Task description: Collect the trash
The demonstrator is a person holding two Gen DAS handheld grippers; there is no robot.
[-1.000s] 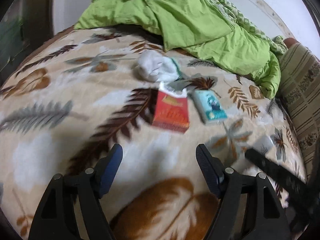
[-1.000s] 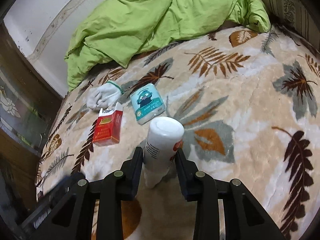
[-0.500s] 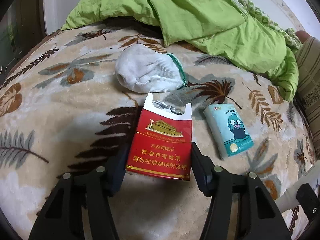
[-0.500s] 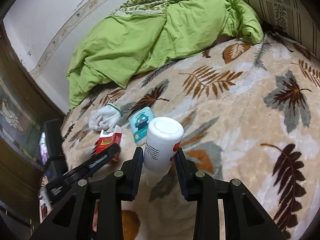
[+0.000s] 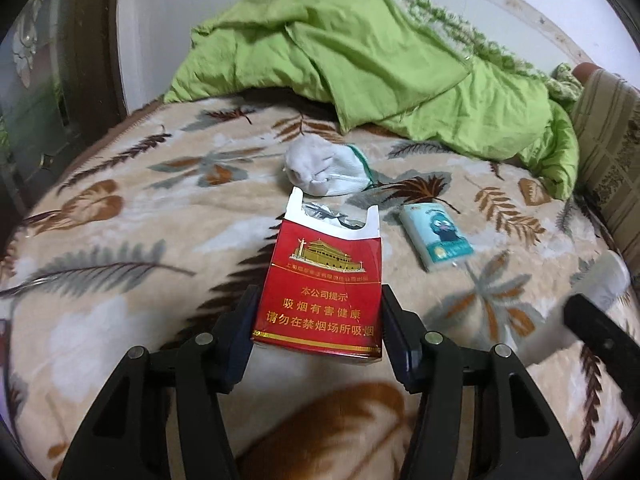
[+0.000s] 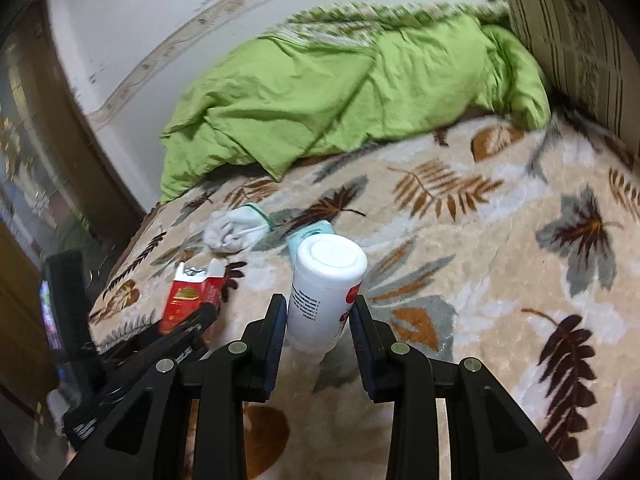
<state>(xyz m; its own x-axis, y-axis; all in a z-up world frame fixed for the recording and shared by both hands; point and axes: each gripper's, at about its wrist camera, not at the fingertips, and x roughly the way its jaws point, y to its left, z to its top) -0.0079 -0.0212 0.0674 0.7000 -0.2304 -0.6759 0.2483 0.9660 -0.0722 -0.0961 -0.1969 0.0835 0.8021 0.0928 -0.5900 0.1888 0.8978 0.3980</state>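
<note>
Left gripper [image 5: 318, 320] angled down, clamped on red cigarette pack [image 5: 320, 288] at 6 o'clock; open blanket [image 5: 120, 240] toward 9, white sock [image 5: 326, 170] at 12. Right gripper [image 6: 320, 320] clamped on white bottle [image 6: 326, 284]; bare blanket toward 3.

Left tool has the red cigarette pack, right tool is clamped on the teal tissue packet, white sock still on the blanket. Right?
One error: the right tool is clamped on the white plastic bottle, as the right wrist view shows. The teal tissue packet lies on the leaf-print blanket. The left tool does have the red cigarette pack, and the white sock lies on the blanket.
</note>
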